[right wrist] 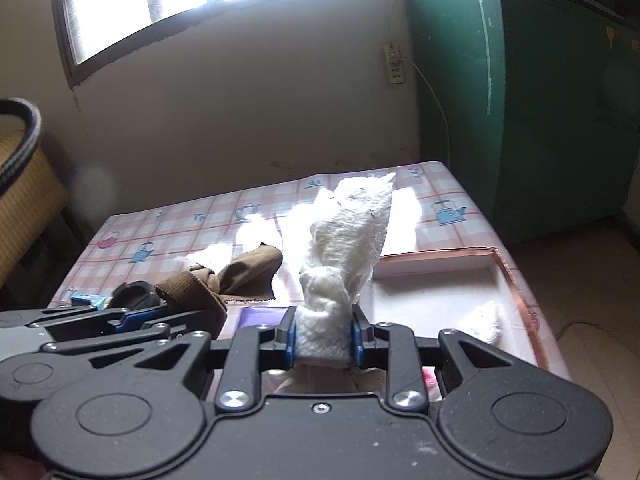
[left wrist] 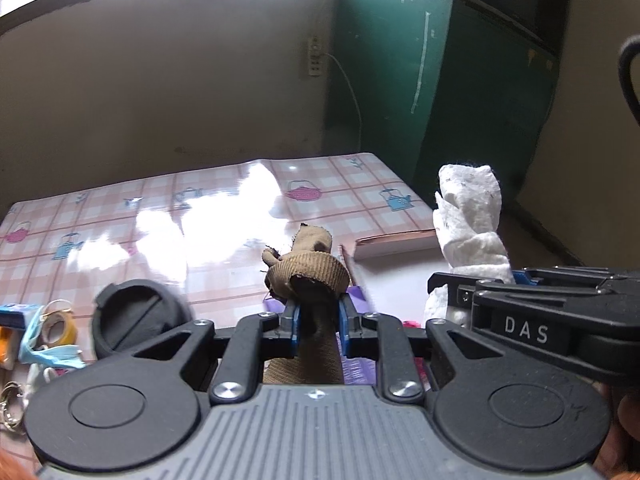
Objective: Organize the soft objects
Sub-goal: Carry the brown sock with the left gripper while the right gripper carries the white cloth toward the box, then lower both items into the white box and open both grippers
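the left gripper [left wrist: 316,322] has its blue-padded fingers clamped on a brown ribbed cloth [left wrist: 308,272], held above the checked table [left wrist: 120,216]. the right gripper [right wrist: 324,338] is clamped on a white towel [right wrist: 344,232], beside a shallow box [right wrist: 436,292]. the lower ends of both cloths are hidden behind the gripper bodies.

sock [left wrist: 308,270] left of towel [left wrist: 470,216] | box [right wrist: 436,288] on table [right wrist: 168,232], right
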`<act>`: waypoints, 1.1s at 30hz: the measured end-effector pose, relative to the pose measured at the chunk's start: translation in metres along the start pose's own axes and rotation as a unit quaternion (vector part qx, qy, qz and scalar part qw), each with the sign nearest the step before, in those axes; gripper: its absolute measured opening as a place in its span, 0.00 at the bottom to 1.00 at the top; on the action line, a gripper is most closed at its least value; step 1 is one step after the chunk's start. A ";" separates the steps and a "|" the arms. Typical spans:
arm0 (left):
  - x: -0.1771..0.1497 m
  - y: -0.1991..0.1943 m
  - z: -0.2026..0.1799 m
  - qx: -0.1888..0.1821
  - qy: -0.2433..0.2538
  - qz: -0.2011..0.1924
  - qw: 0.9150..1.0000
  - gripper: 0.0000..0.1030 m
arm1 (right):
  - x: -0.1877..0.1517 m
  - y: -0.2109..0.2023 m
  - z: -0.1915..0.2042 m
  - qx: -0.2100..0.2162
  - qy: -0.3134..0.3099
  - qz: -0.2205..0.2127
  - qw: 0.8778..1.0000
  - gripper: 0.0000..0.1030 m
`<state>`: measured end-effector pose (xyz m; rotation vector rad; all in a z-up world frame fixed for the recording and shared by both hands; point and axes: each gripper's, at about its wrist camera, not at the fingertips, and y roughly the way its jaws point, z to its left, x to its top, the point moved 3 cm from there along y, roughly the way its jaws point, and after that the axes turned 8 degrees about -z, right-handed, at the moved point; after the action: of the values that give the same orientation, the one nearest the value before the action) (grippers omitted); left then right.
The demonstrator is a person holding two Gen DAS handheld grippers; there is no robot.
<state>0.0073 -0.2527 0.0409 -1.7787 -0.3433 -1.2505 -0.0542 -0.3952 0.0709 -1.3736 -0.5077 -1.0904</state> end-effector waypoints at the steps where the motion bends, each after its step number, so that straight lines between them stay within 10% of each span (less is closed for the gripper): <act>1: 0.000 0.002 -0.004 -0.004 0.001 0.000 1.000 0.21 | 0.001 0.000 -0.004 -0.003 0.001 0.000 1.000 0.31; 27: 0.002 0.072 -0.061 -0.080 -0.010 0.021 0.997 0.22 | 0.007 0.024 -0.102 -0.051 0.016 0.022 0.998 0.36; 33: 0.002 0.069 -0.059 -0.070 -0.014 0.008 0.997 0.50 | 0.009 0.023 -0.108 -0.054 0.027 0.012 0.998 0.62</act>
<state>0.0180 -0.3385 0.0122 -1.9163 -0.2633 -1.2656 -0.0624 -0.5029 0.0449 -1.4364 -0.3963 -1.1455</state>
